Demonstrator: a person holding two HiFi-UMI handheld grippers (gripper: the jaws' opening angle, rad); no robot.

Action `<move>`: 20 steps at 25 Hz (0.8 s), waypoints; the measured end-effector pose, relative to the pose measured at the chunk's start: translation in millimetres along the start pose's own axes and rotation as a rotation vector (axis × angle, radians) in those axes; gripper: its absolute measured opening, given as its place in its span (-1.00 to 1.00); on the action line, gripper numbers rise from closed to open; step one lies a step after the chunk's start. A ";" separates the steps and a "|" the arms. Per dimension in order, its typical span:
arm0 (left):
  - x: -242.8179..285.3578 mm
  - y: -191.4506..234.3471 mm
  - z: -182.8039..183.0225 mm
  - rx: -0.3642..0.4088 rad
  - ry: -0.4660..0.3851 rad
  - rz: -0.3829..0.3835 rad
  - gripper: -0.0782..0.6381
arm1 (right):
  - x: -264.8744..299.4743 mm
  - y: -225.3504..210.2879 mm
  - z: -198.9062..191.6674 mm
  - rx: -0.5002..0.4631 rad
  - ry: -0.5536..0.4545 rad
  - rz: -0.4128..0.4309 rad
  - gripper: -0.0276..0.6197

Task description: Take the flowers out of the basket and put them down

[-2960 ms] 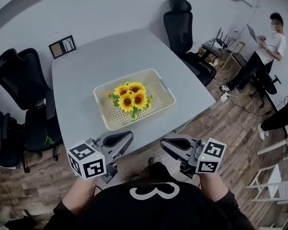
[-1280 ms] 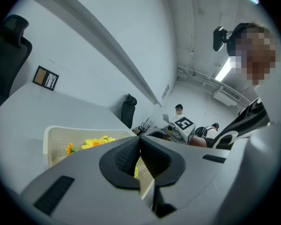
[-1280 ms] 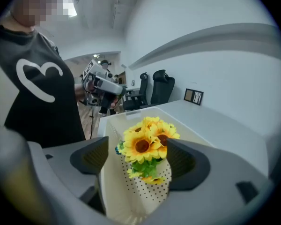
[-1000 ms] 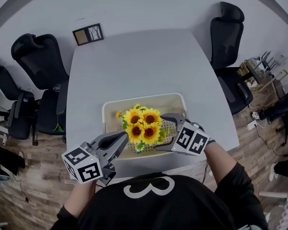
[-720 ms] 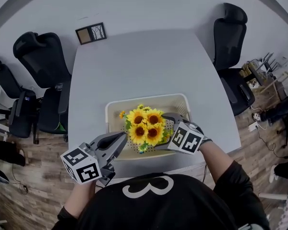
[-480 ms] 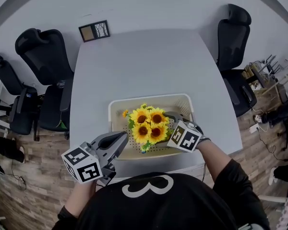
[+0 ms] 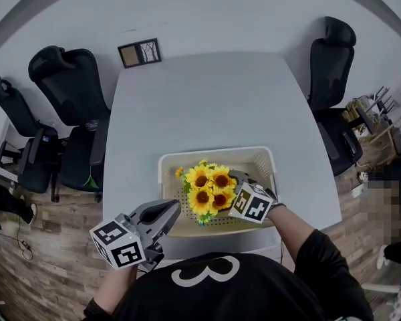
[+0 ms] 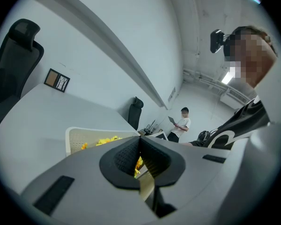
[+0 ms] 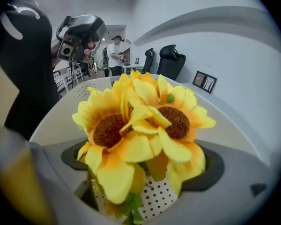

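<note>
On my right gripper the jaws stand spread as wide as they go. They have just been opening, and the sunflowers sit between them. The petals spill over the dark pads, which stand off to either side of the bunch and grip nothing. Below the blooms I see the dotted floor of the basket, so the flowers are inside it, towards its middle and near side.

My left gripper has its jaws closed together on nothing. It hovers at the near edge of the table, just beside the basket's near left corner, and points roughly level across the basket.

The basket rests near the table's near edge. Black office chairs stand around the table. A small picture frame sits beyond its far left corner.
</note>
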State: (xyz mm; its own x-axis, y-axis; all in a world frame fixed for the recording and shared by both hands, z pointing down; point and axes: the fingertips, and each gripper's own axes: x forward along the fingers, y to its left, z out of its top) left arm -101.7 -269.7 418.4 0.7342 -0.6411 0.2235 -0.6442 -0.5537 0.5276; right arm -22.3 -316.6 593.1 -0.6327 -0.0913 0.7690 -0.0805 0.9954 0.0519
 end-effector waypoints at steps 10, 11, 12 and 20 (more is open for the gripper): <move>-6.0 3.2 0.1 -0.019 -0.025 0.034 -0.75 | 18.7 -2.7 9.9 0.065 -0.138 0.021 0.72; -9.1 6.8 1.4 -0.022 -0.027 0.035 -0.75 | 23.4 -2.9 16.4 0.077 -0.152 0.025 0.72; -11.7 10.0 2.5 -0.025 -0.029 0.037 -0.75 | 27.6 -3.5 22.5 0.086 -0.167 0.027 0.72; -19.1 14.0 2.2 -0.038 -0.042 0.062 -0.75 | 37.6 -12.6 45.2 0.110 -0.288 -0.004 0.54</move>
State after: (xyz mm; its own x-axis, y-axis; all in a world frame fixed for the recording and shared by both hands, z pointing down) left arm -125.2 -266.4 419.7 0.6825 -0.6961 0.2226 -0.6792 -0.4917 0.5448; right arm -79.8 -333.9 592.5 -0.8233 -0.1149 0.5558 -0.1562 0.9873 -0.0273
